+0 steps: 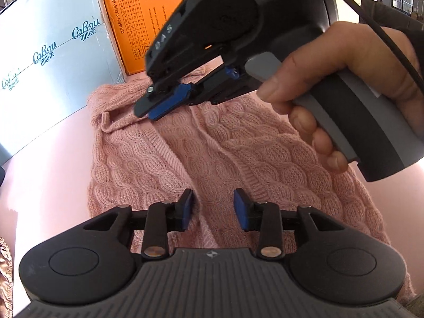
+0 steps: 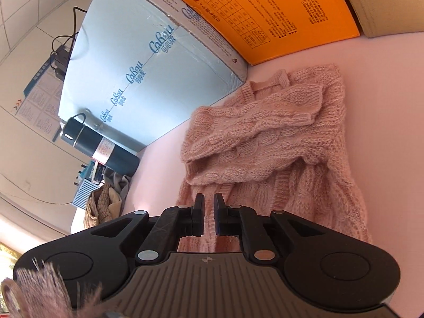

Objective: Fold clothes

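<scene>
A pink table carries everything, walled from 9 to 12 o'clock by two boxes: one pale blue box and one orange box. Bare tabletop lies open at 3 o'clock and along the left edge. One pink cable-knit sweater lies mid-table, its top near the boxes. One dark flask lies at 9 o'clock. The left gripper hangs spread over the sweater, pinching nothing. The right gripper, held by a hand, stands nearly pressed together, with no knit visibly pinched.
</scene>
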The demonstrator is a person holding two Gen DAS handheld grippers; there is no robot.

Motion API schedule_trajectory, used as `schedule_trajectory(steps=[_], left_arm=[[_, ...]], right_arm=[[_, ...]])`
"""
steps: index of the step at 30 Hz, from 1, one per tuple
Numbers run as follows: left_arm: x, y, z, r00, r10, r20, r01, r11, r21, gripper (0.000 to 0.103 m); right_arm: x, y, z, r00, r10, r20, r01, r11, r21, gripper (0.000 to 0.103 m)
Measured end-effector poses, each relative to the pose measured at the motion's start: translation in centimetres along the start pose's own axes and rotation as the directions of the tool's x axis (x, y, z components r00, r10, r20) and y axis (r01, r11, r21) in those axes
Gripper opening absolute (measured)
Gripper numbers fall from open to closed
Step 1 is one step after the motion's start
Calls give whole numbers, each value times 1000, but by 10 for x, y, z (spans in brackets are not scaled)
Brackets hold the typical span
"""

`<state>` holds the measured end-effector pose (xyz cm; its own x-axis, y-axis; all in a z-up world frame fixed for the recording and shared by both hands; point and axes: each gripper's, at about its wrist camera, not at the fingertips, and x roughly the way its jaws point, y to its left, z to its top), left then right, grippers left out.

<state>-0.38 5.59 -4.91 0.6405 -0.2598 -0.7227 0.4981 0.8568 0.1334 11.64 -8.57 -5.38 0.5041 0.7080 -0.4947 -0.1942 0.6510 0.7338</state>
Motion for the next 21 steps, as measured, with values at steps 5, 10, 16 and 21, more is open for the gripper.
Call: schedule_trajectory(steps=[5, 10, 16, 21], left_arm=[[-4, 0, -1, 1000, 8, 10, -8, 1000, 7, 53], [-13, -3, -2, 999, 8, 45, -10, 999, 33, 62], [-22, -6, -4, 998, 9, 65, -12, 999, 48, 63], [-22, -9, -6, 996, -3, 87, -3, 998, 67, 63]], right_arm=[[18, 6, -14, 994, 60, -92, -61, 998, -10, 34], [17, 10, -21, 992, -98, -76, 88, 988, -124, 19], [-15, 21, -14, 992, -128, 17, 128, 972, -197, 52], [-20, 18, -15, 973, -232, 6, 224, 933, -281, 52]])
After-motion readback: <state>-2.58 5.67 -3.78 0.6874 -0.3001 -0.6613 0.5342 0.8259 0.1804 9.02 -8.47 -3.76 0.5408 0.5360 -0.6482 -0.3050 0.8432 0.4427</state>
